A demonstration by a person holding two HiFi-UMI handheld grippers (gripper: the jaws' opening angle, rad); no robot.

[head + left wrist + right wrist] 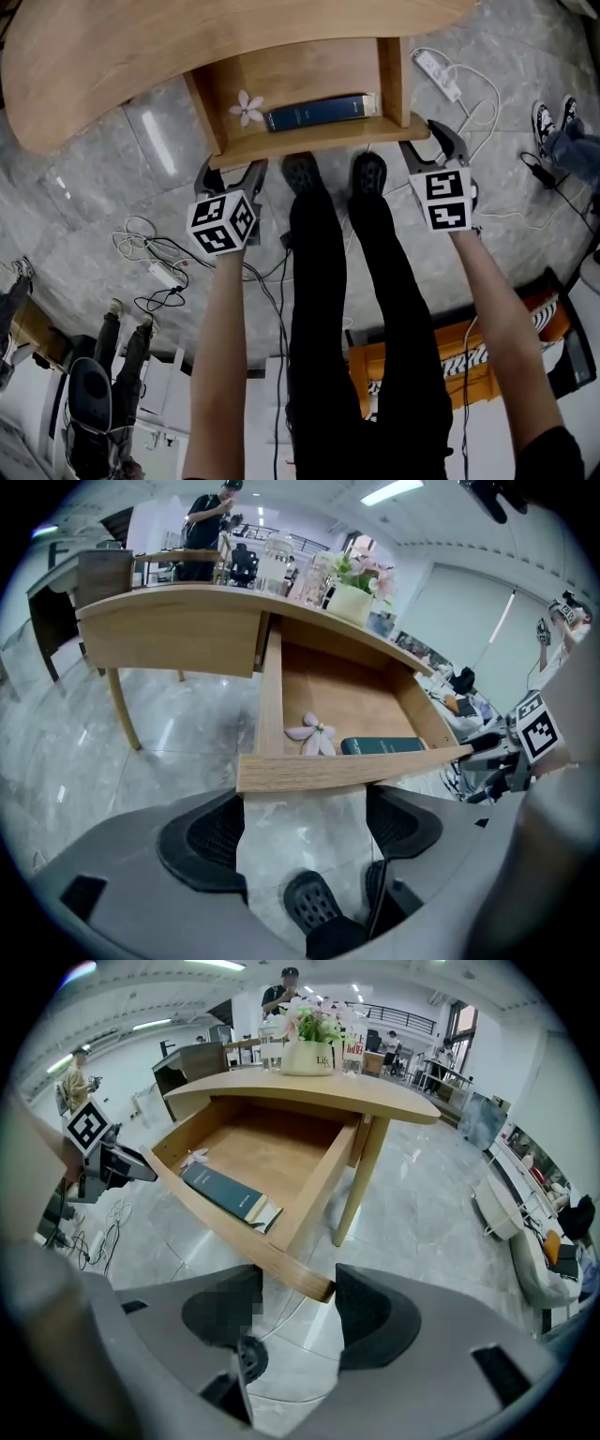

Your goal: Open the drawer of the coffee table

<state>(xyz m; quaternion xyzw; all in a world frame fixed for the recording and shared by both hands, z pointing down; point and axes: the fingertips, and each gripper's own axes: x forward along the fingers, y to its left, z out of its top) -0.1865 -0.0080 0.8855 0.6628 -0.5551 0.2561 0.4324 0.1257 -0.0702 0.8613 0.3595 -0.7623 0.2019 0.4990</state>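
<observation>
While the drawer (319,139) stands out, left claw (305,803) and right claw (298,1296) gape wide at its front edge.

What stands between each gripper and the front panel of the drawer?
Nothing visible. The left gripper and the right gripper are both open, right at the ends of the drawer front.

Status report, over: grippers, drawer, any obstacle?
Both open: left gripper and right gripper at the drawer front ends. Drawer stands pulled out, flower and book inside. No obstacle seen.
</observation>
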